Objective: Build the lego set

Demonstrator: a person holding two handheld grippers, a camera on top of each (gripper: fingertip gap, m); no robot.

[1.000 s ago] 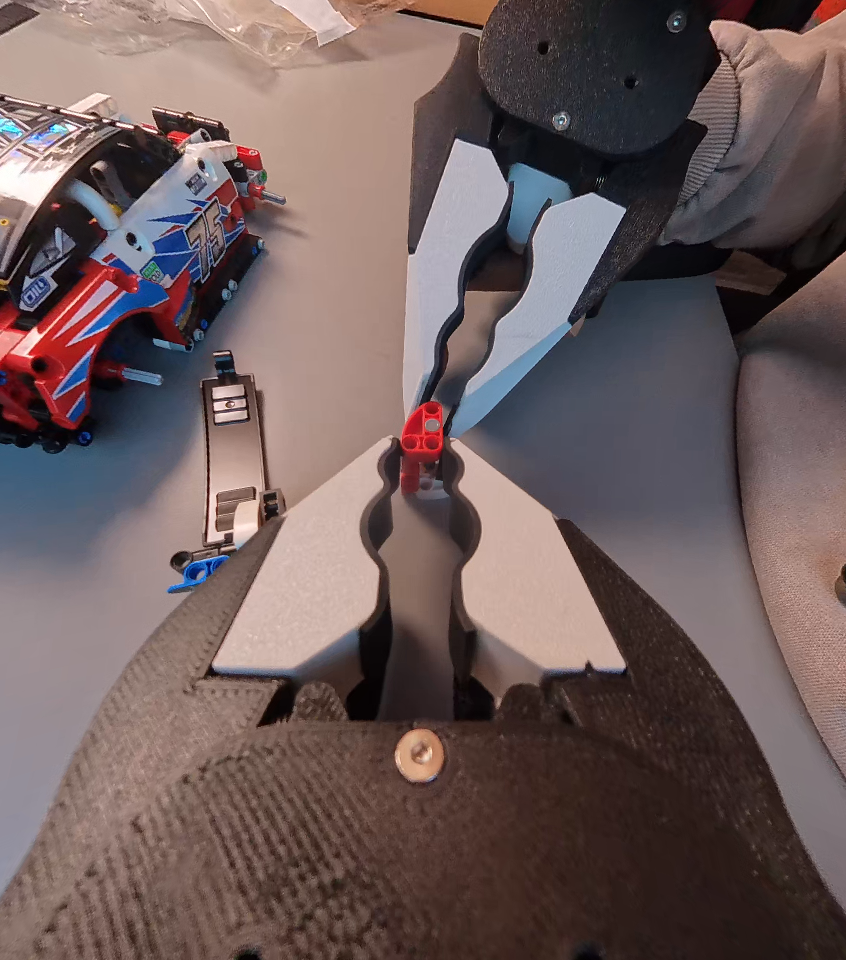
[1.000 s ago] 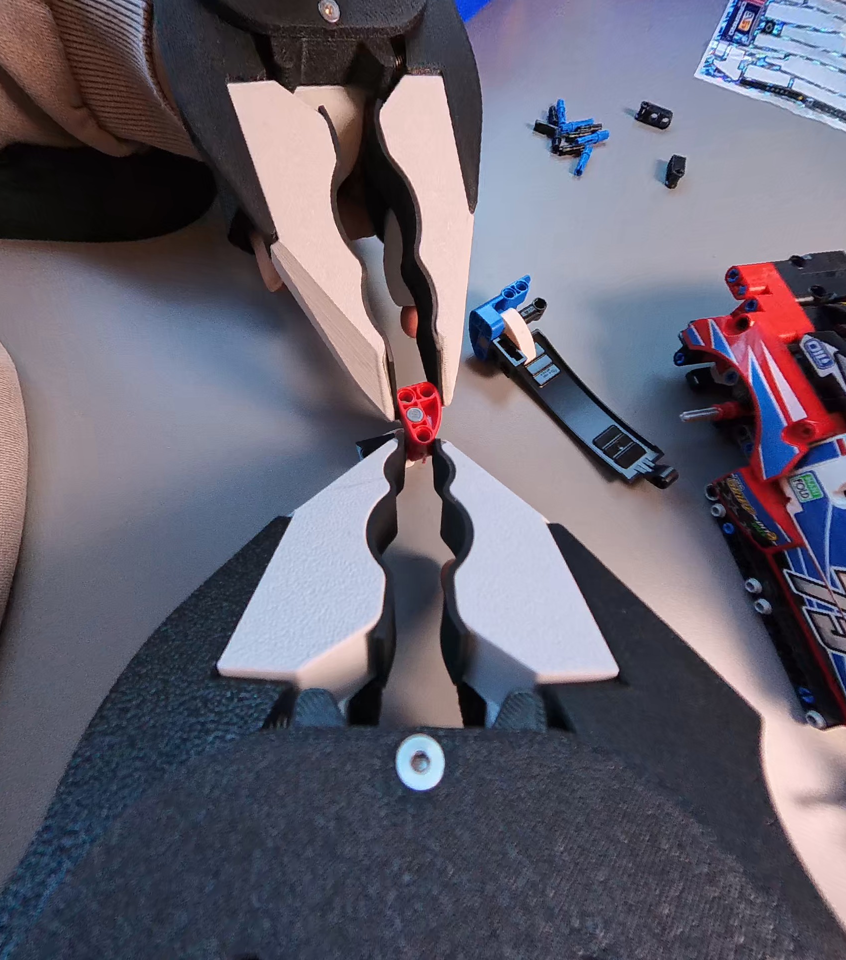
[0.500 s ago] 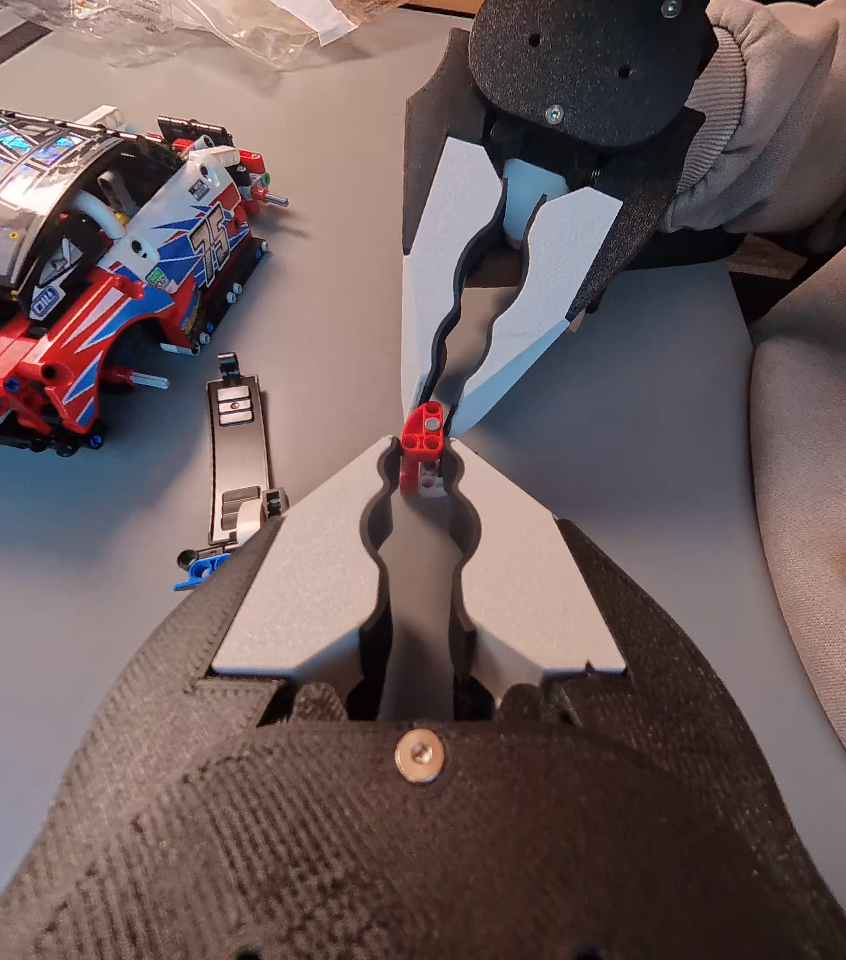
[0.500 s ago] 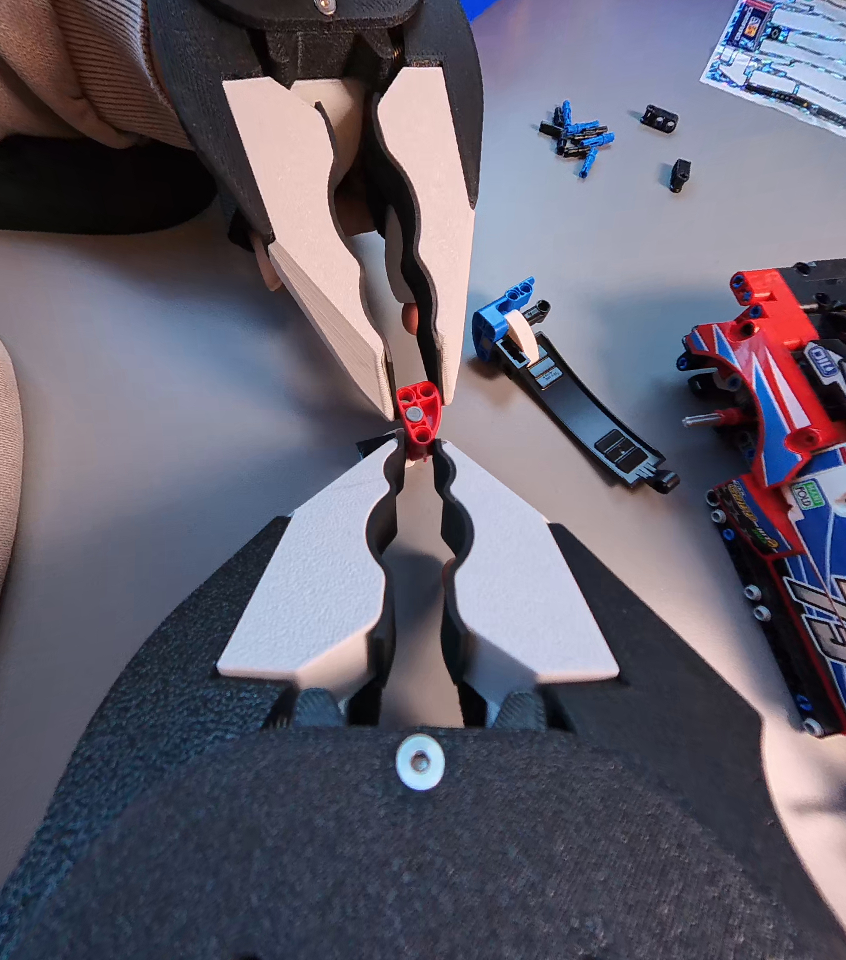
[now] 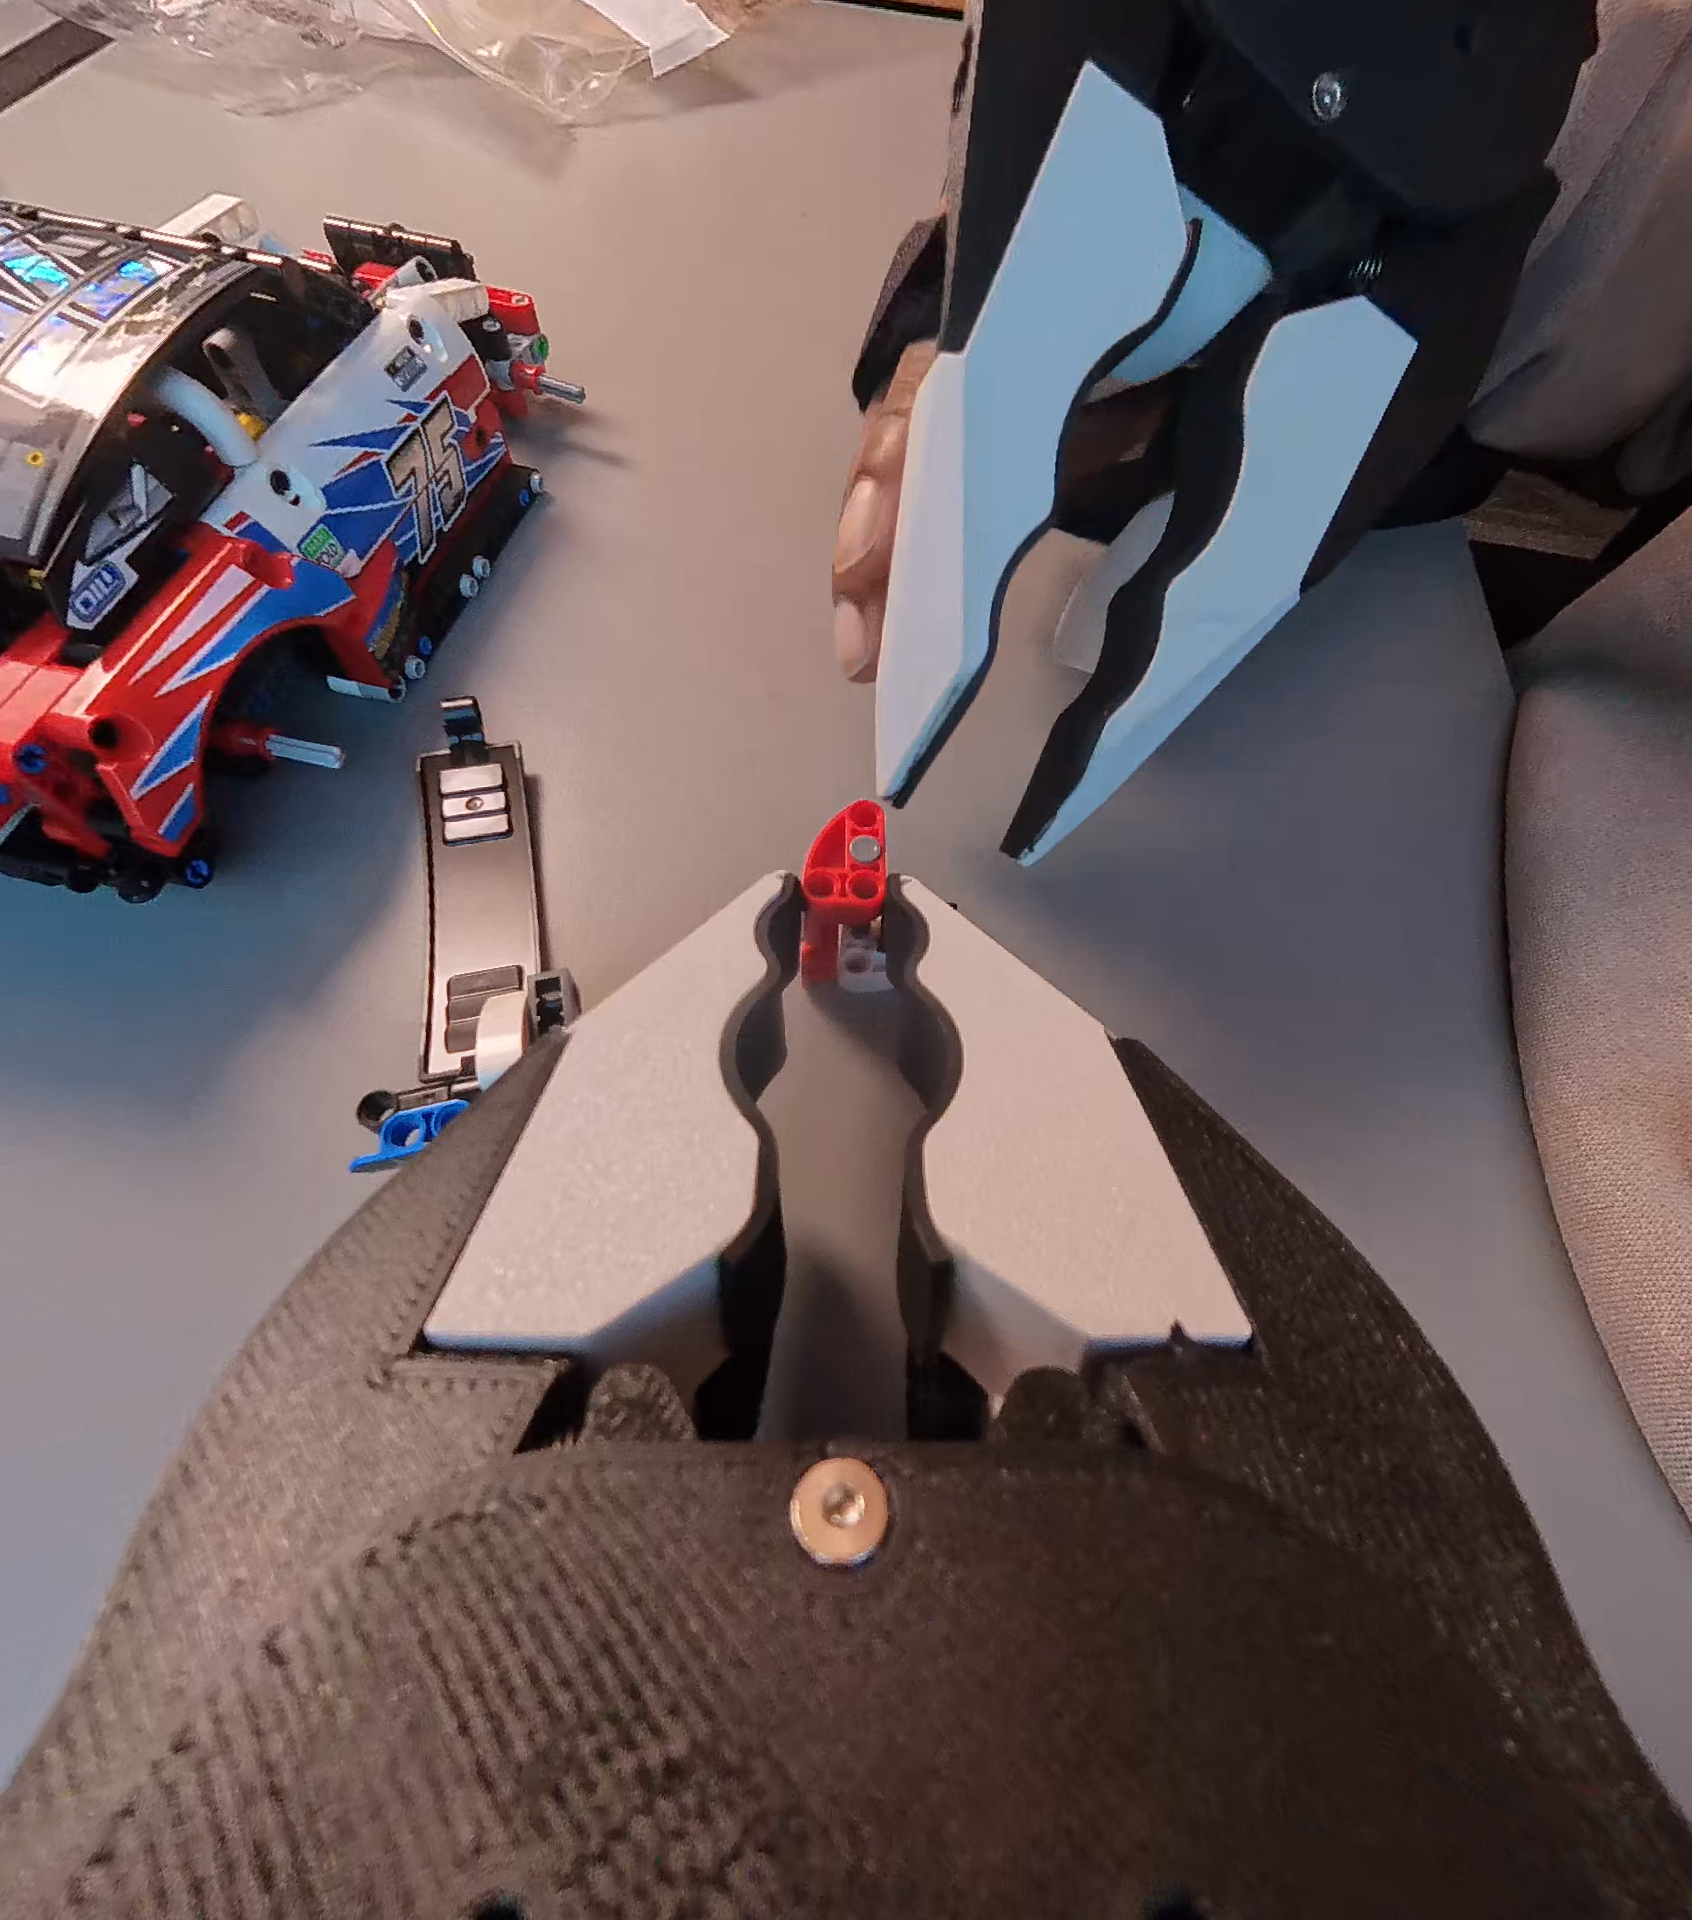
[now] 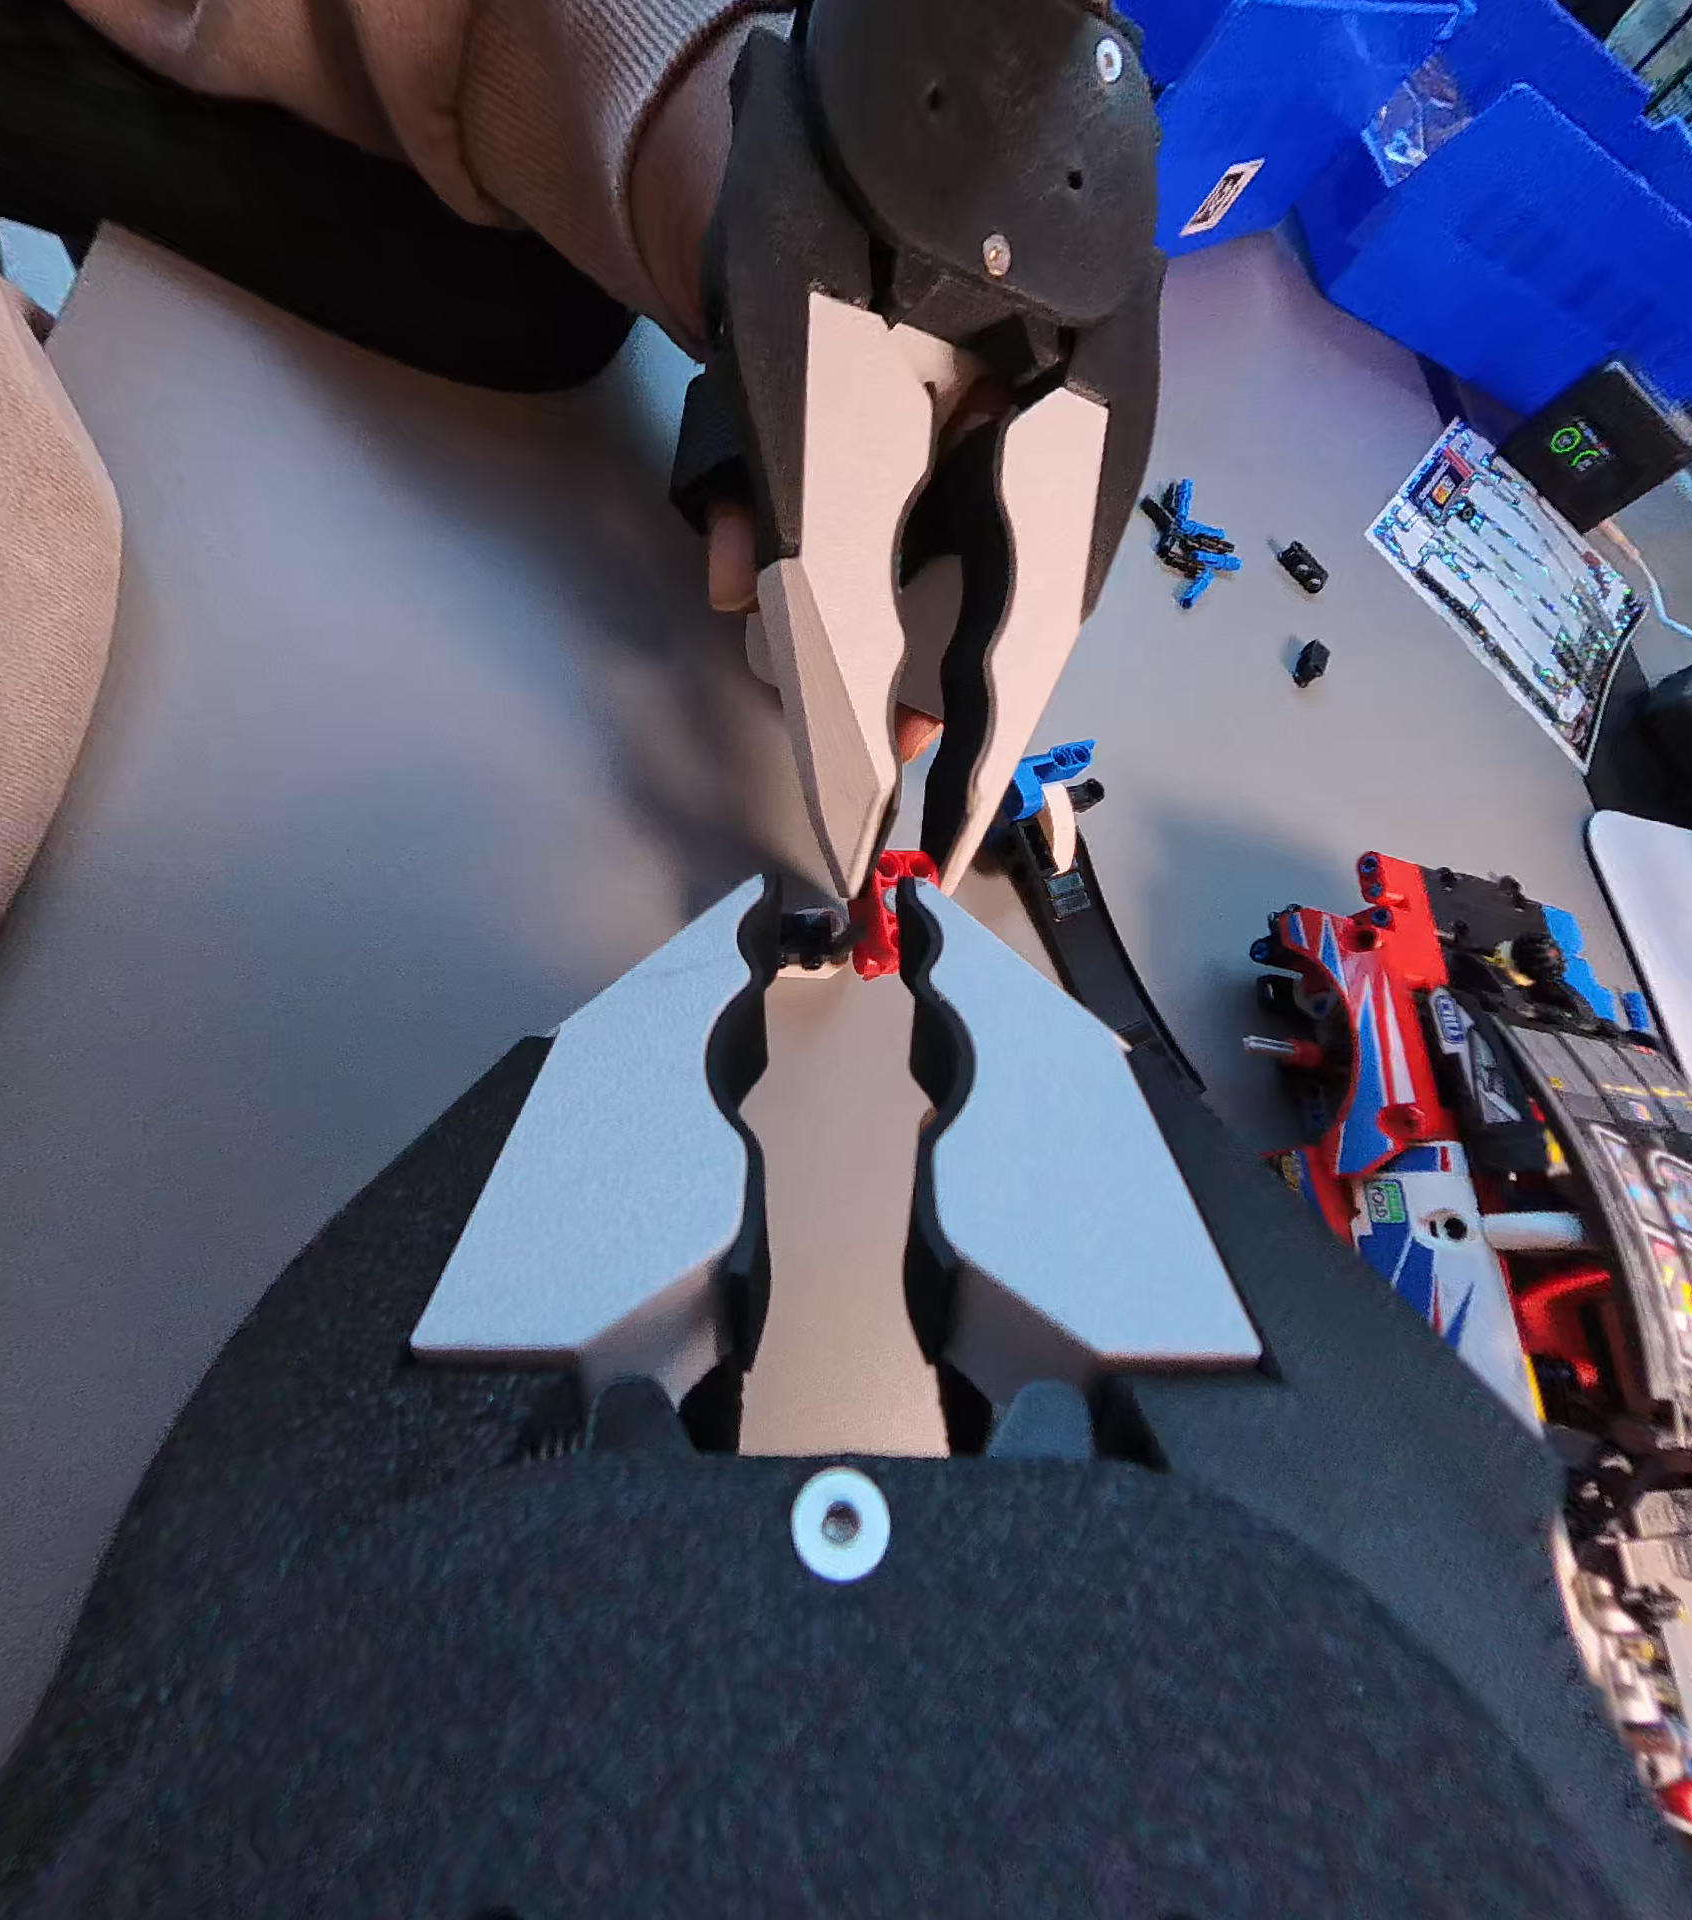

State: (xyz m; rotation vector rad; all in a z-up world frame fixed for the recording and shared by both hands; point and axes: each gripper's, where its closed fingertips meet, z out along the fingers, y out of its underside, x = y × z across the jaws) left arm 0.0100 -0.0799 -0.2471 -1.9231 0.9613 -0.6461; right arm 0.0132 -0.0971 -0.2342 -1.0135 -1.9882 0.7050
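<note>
A small red Lego piece (image 5: 847, 873) with a grey pin in it sits between the tips of my left gripper (image 5: 844, 894), which is shut on it just above the grey table. My right gripper (image 5: 951, 831) hangs beyond it, jaws apart, its tips just clear of the piece. In the right wrist view my right gripper (image 6: 837, 899) is open around the red piece (image 6: 878, 930). A small black part shows beside the piece. The left gripper (image 6: 904, 873) comes down from above onto the piece.
The red, white and blue race car (image 5: 198, 540) lies at the left and also shows in the right wrist view (image 6: 1548, 1143). A black curved panel (image 5: 478, 914) lies beside it. Loose blue and black pins (image 6: 1190, 540), a sticker sheet (image 6: 1507, 592) and blue bins (image 6: 1548, 208) lie farther off. Both grippers' tips are close together, under 4 cm apart.
My right gripper has opened, let go of the red piece and drawn back a little. The left gripper still holds the piece.
</note>
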